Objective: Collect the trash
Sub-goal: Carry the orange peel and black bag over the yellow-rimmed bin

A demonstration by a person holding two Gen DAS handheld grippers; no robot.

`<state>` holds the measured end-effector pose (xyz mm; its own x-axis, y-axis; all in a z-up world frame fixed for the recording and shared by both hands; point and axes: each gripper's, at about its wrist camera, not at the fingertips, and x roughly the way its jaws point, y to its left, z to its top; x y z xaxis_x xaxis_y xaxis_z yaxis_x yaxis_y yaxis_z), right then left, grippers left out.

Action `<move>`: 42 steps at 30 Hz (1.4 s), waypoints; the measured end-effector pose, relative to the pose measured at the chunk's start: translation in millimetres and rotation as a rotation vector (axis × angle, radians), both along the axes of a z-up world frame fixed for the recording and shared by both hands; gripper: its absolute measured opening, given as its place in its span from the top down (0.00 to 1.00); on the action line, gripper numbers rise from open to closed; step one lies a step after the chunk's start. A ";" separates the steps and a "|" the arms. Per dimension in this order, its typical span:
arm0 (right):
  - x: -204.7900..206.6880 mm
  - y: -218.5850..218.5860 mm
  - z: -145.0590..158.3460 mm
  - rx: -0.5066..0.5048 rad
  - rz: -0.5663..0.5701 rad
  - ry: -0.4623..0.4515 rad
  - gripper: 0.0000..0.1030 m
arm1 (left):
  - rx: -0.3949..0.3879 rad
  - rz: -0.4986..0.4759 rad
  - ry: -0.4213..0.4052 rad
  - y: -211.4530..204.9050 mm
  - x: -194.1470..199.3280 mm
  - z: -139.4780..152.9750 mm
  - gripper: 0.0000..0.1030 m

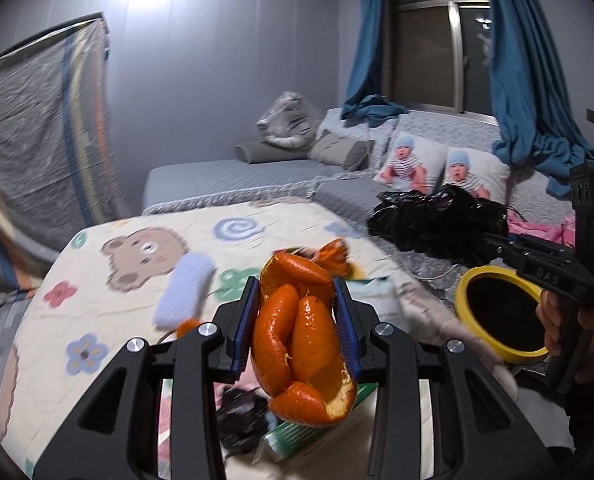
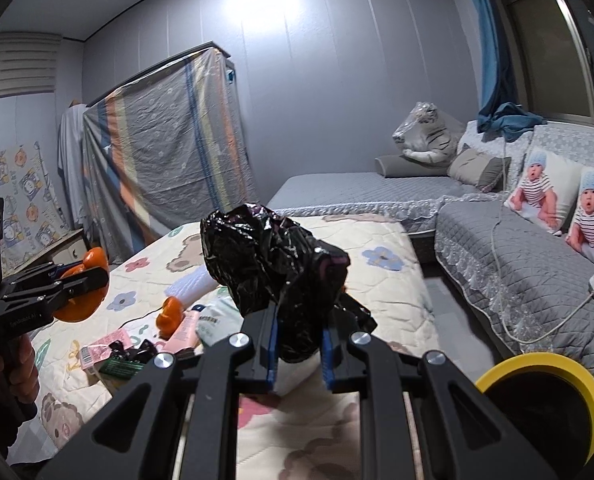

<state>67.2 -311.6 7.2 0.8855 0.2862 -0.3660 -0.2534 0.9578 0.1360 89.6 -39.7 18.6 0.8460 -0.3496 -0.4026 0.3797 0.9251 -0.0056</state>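
A: A bedroom with grey walls; a mattress (image 2: 377,280) under a cream bear-print cover carries the litter, and a grey sofa runs along the window side.

B: What does each view add?

A: The right wrist view alone shows the striped draped sheet (image 2: 157,136) in full and the litter near the mattress's near edge: one loose orange peel piece (image 2: 168,317), a pink tube (image 2: 185,330), a pink packet (image 2: 105,346) and a green packet (image 2: 121,368). The left wrist view alone shows a hand gripping the right tool's handle.

B: And the tongs?

A: The left tongs (image 1: 297,320) are clamped on one big orange peel (image 1: 303,340), lifted above the mattress. The right tongs (image 2: 297,352) pinch one black plastic bag (image 2: 273,256), nearly closed, also raised. One yellow-rimmed bin (image 2: 549,400) stands off the right edge. Two baby-print cushions (image 2: 545,188) lean on the sofa.
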 end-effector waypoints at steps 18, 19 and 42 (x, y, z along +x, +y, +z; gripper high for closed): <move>-20.9 -87.8 1.5 0.006 -0.232 -0.037 0.85 | -0.002 -0.242 -0.015 -117.8 18.9 12.5 0.66; -22.3 -90.5 0.5 0.003 -0.242 -0.038 0.85 | -0.001 -0.252 -0.014 -123.1 19.4 12.6 0.66; -53.5 -178.4 -31.1 -0.015 -0.523 0.001 0.85 | 0.001 -0.446 0.067 -242.4 34.0 -14.9 0.66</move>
<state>13.6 -489.9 -23.9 0.9083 -0.1991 -0.3679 0.2592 0.9582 0.1212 123.6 -282.1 3.7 0.5845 -0.6739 -0.4519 0.7402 0.6710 -0.0431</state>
